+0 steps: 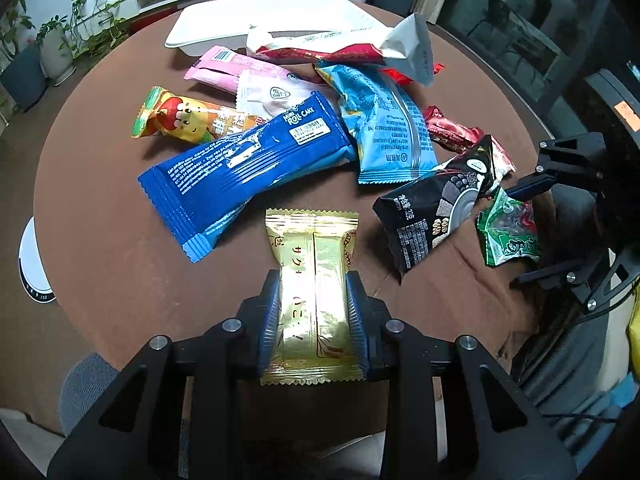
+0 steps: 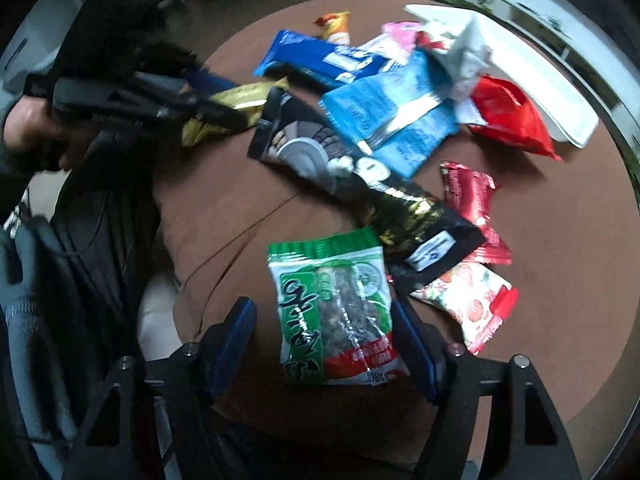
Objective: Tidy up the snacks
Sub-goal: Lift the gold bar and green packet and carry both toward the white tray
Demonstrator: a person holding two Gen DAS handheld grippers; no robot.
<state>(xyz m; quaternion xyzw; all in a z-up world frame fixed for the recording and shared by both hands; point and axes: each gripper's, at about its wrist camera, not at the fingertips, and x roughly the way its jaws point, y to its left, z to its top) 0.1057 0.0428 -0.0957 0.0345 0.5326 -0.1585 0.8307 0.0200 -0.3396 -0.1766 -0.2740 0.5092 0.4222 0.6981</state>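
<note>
Gold-wrapped and crinkled, the gold snack packet [image 1: 312, 300] sits clamped between the blue pads of the left gripper [image 1: 312, 312], both pads pressed into its long sides, its far end reaching toward the pile on the brown round table [image 1: 100, 240].

Little of the organizing looks done. The white tray [image 1: 248, 20] at the far edge shows nothing sorted inside it, as far as I can tell (a white-and-red bag [image 1: 360, 44] lies across its near rim). At least 8 more packets lie in a loose heap: the blue roll cake bar [image 1: 248, 168], a light blue packet [image 1: 384, 120], a pink one [image 1: 232, 68], an orange cartoon one [image 1: 180, 120], a black packet [image 1: 436, 208] and some red ones [image 1: 452, 128].

The right gripper [image 2: 324, 332] has the green nut packet [image 2: 336, 312] between its fingers. Those fingers stand wide; the right pad [image 2: 412, 344] meets the packet's edge, while the left one [image 2: 232, 340] shows a clear gap, so I judge nothing is gripped there yet. My guess: both packets go to the tray next, and the whole heap remains.
</note>
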